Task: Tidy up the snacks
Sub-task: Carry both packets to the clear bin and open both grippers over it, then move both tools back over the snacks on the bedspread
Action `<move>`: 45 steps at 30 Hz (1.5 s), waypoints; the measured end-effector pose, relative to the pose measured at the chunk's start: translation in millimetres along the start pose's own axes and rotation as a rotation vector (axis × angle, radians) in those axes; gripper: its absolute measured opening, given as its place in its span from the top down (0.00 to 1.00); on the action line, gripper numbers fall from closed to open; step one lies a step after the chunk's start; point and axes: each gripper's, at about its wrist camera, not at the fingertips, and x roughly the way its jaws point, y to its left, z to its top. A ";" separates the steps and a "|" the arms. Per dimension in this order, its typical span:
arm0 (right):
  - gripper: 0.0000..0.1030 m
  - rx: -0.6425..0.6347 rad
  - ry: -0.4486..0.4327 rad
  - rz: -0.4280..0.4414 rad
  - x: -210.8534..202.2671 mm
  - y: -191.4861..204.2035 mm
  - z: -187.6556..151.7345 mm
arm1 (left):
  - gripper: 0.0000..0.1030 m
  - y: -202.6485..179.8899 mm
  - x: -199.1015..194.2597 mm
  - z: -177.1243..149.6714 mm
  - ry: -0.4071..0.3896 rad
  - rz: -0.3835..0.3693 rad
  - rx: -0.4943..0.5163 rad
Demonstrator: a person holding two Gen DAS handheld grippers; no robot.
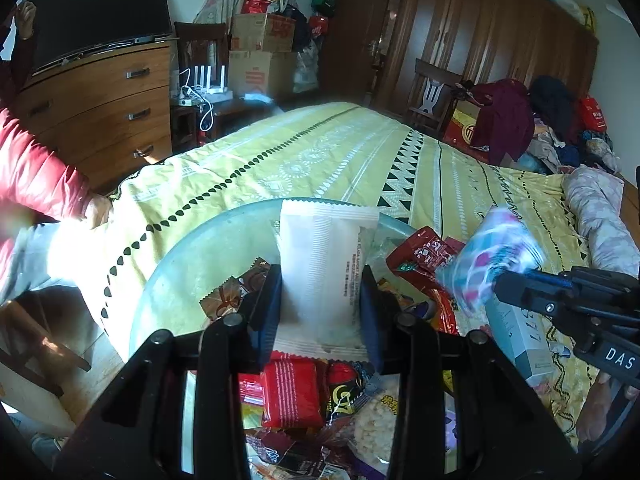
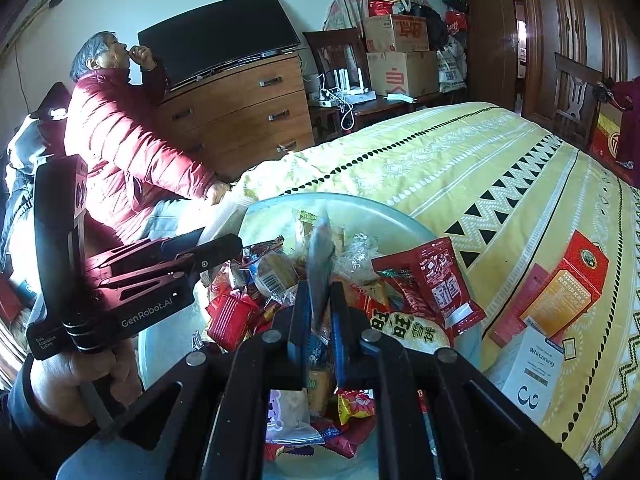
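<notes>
White packet: a pale snack wrapper (image 1: 324, 276) stands upright at centre frame in the left wrist view, pinched at mid width between the two dark pads of the left gripper (image 1: 322, 300).
Blue-pink packet: a small wrapper (image 1: 490, 256), blurred, sits at right of centre in the same view, clamped edge-on in the narrow jaws of the right gripper (image 2: 320, 300); in the right wrist view it shows as a thin grey-blue sliver (image 2: 320, 268).
Snack pile: red, yellow and clear packets (image 2: 288, 280) heaped on a round glass tray (image 1: 188, 264) in the lower middle of both views.
Red pouch: a larger red bag (image 2: 432, 284) lies at the tray's right edge.
Bedspread: yellow patterned cloth (image 1: 320, 156) under the tray, filling mid frame.
Boxes: a red-and-orange carton (image 2: 568, 288) and a white one (image 2: 532, 368) lie on the cloth at lower right.
Person: someone in a red padded jacket (image 2: 124, 148) sits at upper left, beside a wooden dresser (image 2: 240, 112).
</notes>
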 end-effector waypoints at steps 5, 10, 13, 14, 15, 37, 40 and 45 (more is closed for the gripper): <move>0.71 0.004 -0.005 0.002 0.8 0.3 1.0 | 0.49 2.2 2.2 -0.6 0.011 0.016 -0.011; 0.56 0.008 -0.025 -0.002 -9.8 0.1 -1.9 | 0.09 4.1 -3.2 -2.2 -0.013 0.052 -0.029; 0.56 0.003 -0.043 -0.019 -25.8 -4.3 -12.2 | 0.09 3.6 -9.2 -1.2 -0.016 0.017 -0.047; 0.56 0.005 -0.056 -0.036 -36.7 -8.5 -20.7 | 0.09 2.2 -13.3 -0.8 -0.023 0.000 -0.054; 0.55 0.016 -0.067 -0.055 -47.5 -14.5 -29.8 | 0.09 -1.4 -17.9 -0.8 -0.031 -0.022 -0.056; 0.41 0.290 0.334 -0.535 -151.6 -193.5 -333.2 | 0.09 -231.1 -31.1 -76.2 0.162 -0.523 0.405; 0.41 0.124 0.381 -0.530 -136.2 -200.3 -328.2 | 0.09 -241.8 -28.0 -86.2 0.207 -0.543 0.414; 0.42 0.010 0.432 -0.402 -110.6 -220.3 -326.8 | 0.09 -273.8 -16.4 -105.2 0.308 -0.591 0.432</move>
